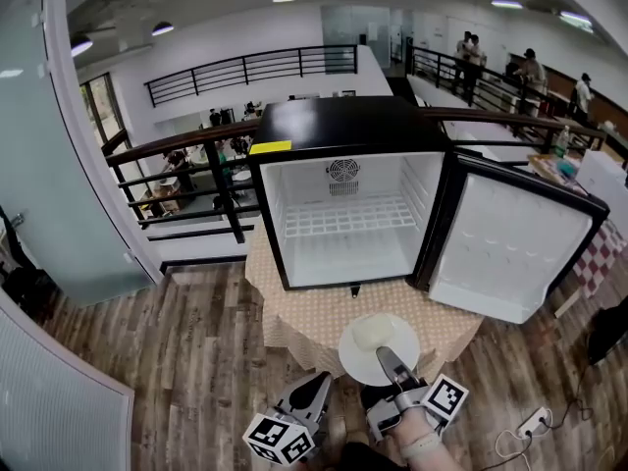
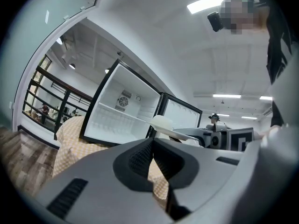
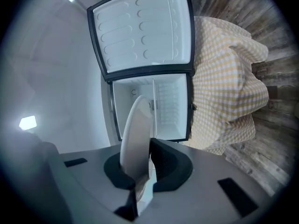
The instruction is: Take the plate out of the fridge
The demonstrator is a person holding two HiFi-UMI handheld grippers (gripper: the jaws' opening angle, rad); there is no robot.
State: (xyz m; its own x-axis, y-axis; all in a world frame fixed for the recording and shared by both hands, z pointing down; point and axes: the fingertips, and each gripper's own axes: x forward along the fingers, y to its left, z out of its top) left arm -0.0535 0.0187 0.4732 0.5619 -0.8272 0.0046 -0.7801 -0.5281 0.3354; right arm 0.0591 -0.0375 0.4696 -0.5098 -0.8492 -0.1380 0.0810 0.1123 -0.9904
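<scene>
A white plate with a pale lump of food on it hangs over the front edge of the checked-cloth table, outside the black mini fridge. My right gripper is shut on the plate's near rim. In the right gripper view the plate stands edge-on between the pads of the right gripper. The fridge is bare inside, and its door is swung wide to the right. My left gripper is shut on nothing, low and left of the plate.
A black railing runs behind the fridge, with a drop to a lower floor beyond. People stand far back at the right. A frosted glass wall is at the left. A power strip lies on the wooden floor at the right.
</scene>
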